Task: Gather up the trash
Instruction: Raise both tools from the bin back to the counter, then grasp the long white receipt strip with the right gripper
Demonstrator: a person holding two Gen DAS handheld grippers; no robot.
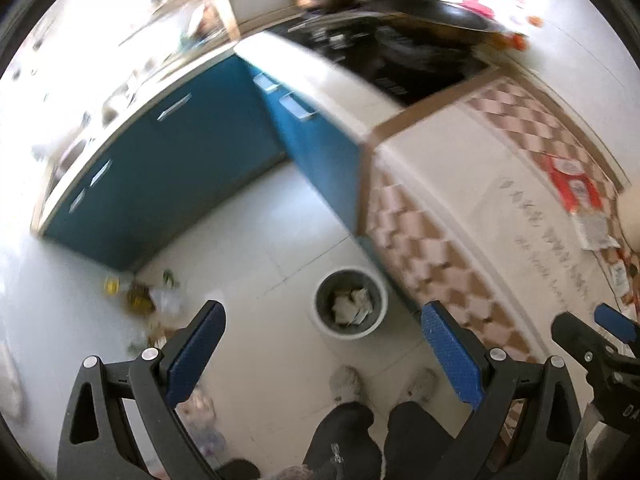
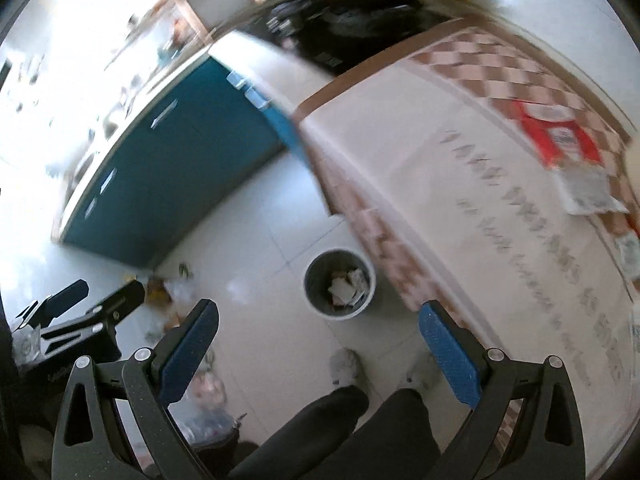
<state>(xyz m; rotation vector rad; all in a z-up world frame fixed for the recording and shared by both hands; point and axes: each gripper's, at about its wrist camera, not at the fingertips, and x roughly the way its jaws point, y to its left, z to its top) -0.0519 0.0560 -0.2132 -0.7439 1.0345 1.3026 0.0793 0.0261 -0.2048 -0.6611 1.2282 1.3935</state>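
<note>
- I judge I am between pickups: my left gripper and right gripper both hang spread wide and empty above the round grey waste bin, which holds crumpled paper.
- Scattered wrappers and scraps lie on the white tiled floor by the blue cabinet; next I must reach left and down.
- The red-and-white packet and the tablecloth's grey lettering are too blurred to read.

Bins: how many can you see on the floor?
1. The bin stands on the floor beside the checkered table, already holding crumpled paper. Others may be out of view.
</note>
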